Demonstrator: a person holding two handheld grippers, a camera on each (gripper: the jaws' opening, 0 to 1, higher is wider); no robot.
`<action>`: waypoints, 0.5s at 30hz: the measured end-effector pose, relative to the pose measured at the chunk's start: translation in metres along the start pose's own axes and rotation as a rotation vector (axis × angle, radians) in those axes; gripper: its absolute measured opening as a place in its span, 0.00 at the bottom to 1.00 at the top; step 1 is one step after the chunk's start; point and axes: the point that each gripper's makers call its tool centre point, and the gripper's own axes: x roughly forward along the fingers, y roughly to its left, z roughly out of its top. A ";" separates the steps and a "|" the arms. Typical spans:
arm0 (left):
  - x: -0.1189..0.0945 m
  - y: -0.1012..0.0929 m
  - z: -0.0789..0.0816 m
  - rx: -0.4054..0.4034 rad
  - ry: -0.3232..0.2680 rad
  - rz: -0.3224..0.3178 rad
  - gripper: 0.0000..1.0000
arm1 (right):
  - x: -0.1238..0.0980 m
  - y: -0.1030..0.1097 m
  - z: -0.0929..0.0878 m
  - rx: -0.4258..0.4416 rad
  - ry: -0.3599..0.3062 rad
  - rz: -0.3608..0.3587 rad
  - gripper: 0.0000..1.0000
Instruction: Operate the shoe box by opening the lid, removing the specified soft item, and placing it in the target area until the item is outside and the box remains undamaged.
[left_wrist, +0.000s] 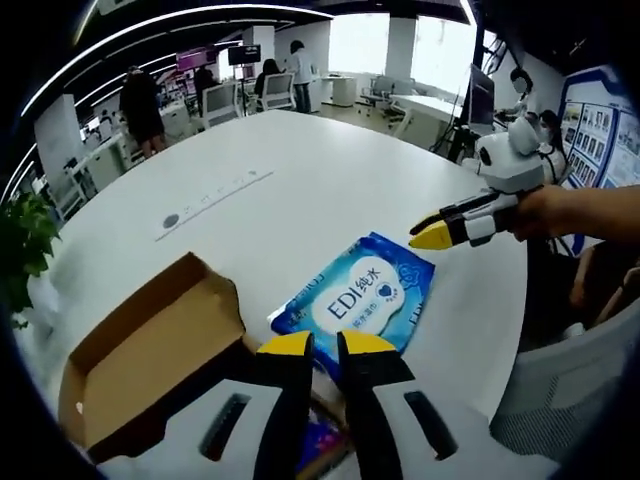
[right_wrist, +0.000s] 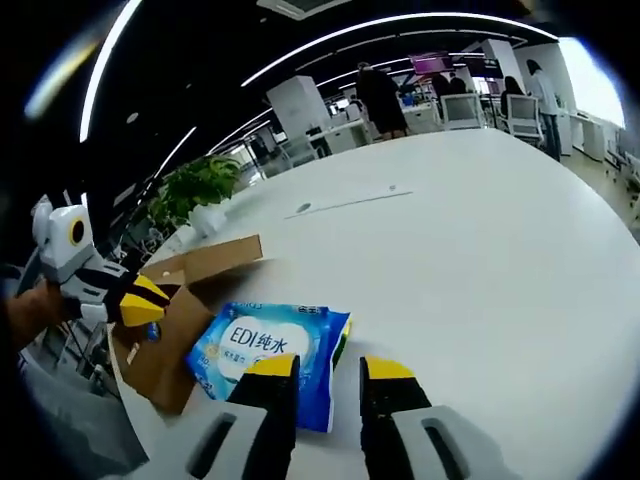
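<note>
The blue wipes pack (left_wrist: 355, 293) lies flat on the white worktop (left_wrist: 300, 170) just beside the open cardboard shoe box (left_wrist: 150, 350), so it looks already out of the box. My left tongs (left_wrist: 325, 345) hang parted and empty over the pack's near edge, and my right tongs (right_wrist: 328, 368) are likewise released, holding nothing, at the pack's other side. To finish well, I judge I should nudge it clear of the flap without creasing the box, though something bluish under my left tongs is too hidden to name.
</note>
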 end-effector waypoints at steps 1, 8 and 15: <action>-0.001 0.000 -0.001 0.000 0.000 -0.001 0.09 | -0.002 0.002 0.000 -0.009 0.002 0.003 0.23; -0.016 0.010 -0.007 -0.007 0.001 0.012 0.14 | -0.010 0.013 0.003 -0.108 0.020 0.014 0.33; -0.032 0.024 -0.016 0.011 0.005 0.030 0.17 | -0.016 0.030 0.004 -0.219 0.056 0.040 0.40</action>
